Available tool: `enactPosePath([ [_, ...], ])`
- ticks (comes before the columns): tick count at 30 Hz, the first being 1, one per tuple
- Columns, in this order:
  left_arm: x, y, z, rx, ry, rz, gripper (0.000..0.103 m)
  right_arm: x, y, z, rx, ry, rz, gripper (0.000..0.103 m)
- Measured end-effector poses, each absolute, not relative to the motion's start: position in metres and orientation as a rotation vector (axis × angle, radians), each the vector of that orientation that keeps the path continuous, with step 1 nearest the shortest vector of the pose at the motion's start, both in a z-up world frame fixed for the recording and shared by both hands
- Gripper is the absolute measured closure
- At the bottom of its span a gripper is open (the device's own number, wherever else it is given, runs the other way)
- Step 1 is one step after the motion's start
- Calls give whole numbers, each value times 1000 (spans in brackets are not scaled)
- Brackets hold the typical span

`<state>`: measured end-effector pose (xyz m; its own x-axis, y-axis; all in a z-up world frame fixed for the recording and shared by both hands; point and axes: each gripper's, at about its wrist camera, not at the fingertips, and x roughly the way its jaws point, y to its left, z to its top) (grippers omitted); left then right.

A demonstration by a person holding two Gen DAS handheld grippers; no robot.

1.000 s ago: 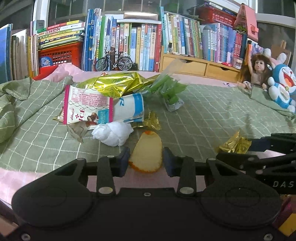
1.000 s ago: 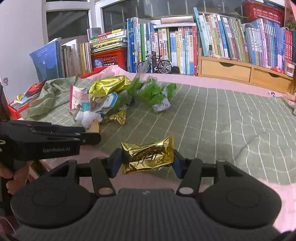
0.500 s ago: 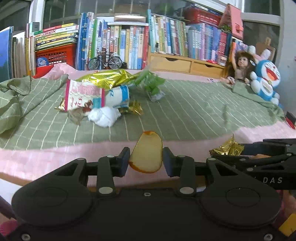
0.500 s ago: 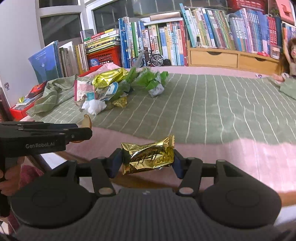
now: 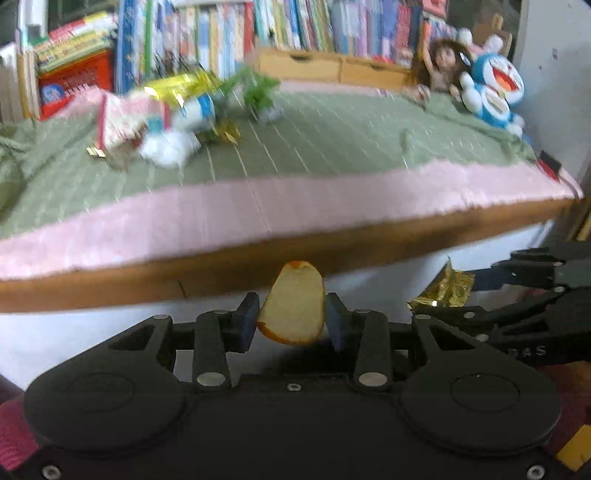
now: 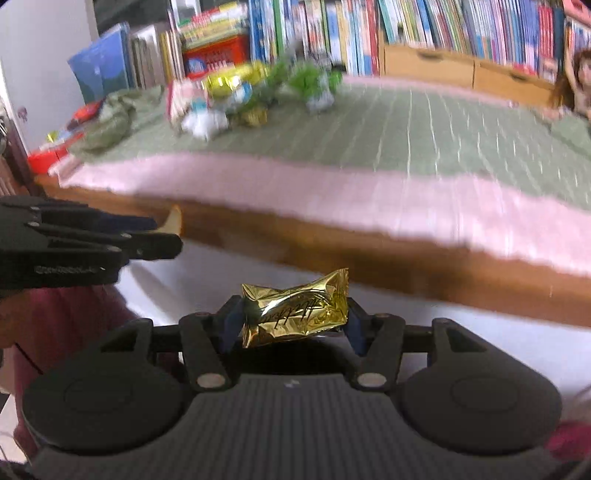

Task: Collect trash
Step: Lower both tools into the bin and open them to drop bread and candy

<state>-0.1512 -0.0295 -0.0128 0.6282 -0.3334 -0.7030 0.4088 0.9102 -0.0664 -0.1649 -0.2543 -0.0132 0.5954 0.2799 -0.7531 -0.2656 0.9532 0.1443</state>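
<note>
Gold crinkly foil wrapper (image 6: 295, 308) sits squeezed in the right gripper (image 6: 293, 325), and the left gripper (image 5: 291, 321) pinches a pale apple slice with orange skin (image 5: 293, 304). Both hang below the bed's brown front edge (image 5: 258, 254). More blurry wrappers (image 5: 162, 114) lie near the far left corner of the green checked blanket (image 5: 332, 147).

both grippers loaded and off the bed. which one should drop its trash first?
No clear edge; no bin is visible. The left gripper pinches a fruit slice, the right gripper a gold wrapper, side by side below the bed edge.

Both wrist views low, just off the bed (image 5: 295, 218) edge, facing the bookshelf (image 6: 424, 26), sharing the bedspread
</note>
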Motion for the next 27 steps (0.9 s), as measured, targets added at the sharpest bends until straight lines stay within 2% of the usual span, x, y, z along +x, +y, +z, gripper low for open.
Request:
enactPosePath([
  [18, -119, -52, -115, 167, 1074, -423, 66, -147, -267, -94, 149, 1136, 312, 38],
  [27, -111, -56, -138, 187, 1120, -426, 66, -142, -269, -110, 187, 1185, 289, 38],
])
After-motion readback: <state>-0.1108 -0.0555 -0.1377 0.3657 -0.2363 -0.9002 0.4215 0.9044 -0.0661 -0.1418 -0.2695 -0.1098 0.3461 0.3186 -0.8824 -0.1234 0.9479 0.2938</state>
